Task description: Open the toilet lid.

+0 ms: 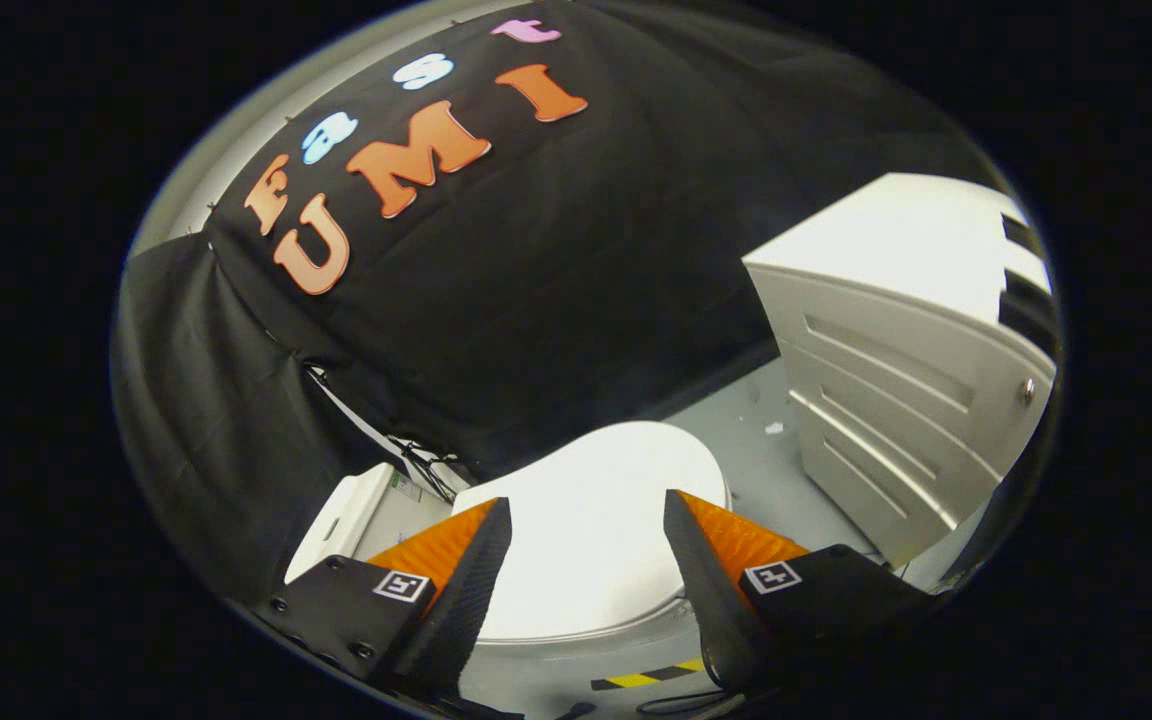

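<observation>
A white toilet stands just ahead of my fingers, its lid lying flat and closed over the bowl. The white tank shows beyond the left finger, against the black cloth wall. My gripper hovers above the lid with its fingers wide apart and nothing between them. The lid's front rim curves below the gap between the fingers. I see no contact between the fingers and the lid.
A white cabinet with ribbed drawer fronts stands to the right of the toilet, close by. Grey floor lies between them. A yellow-and-black tape strip marks the floor near the bowl's front. Cables hang behind the tank.
</observation>
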{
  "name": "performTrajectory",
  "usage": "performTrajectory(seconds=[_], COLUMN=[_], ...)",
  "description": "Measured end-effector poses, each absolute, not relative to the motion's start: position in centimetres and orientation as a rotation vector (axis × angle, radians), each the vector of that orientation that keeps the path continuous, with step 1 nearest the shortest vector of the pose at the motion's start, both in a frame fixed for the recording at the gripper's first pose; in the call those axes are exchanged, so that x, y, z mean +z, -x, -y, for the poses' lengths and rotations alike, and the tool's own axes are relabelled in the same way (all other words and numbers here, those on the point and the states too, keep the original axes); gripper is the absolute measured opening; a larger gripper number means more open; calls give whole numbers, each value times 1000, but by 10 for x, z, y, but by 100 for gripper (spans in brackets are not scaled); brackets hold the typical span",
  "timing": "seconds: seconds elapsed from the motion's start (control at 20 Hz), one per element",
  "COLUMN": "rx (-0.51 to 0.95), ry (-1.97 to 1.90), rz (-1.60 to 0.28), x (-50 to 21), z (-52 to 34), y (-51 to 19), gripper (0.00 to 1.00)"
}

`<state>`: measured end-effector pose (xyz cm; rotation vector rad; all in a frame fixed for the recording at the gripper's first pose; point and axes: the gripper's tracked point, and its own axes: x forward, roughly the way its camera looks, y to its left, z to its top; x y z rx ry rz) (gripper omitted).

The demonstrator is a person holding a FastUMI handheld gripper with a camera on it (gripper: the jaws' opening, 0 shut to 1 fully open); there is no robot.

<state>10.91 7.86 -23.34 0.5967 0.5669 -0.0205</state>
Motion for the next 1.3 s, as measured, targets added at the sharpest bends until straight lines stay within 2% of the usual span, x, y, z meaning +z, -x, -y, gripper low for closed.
performTrajectory(seconds=[0.15, 0.35, 0.5, 0.6, 0.65, 0.8, 0.95, 1.05, 1.25, 1.3], rx=[-83, -146, -220, -160, -177, -162, -144, -169, -108, -115], ry=[-614, -760, -705, -728, -706, -722, -776, -814, -920, -937], rz=[-652, -776, -856, -882, -890, -891, -934, -982, -1008, -995], x=[-294, -325, -369, -366, -372, -372, -378, -391, -390, -387], z=[-46, -25, -9, -27, -25, -29, -33, -31, -44, -43], y=[-99, -71, -59, -55, -57, -59, -53, -47, -48, -49], gripper=[98, 98, 97, 96, 96, 88, 87, 74, 70, 60])
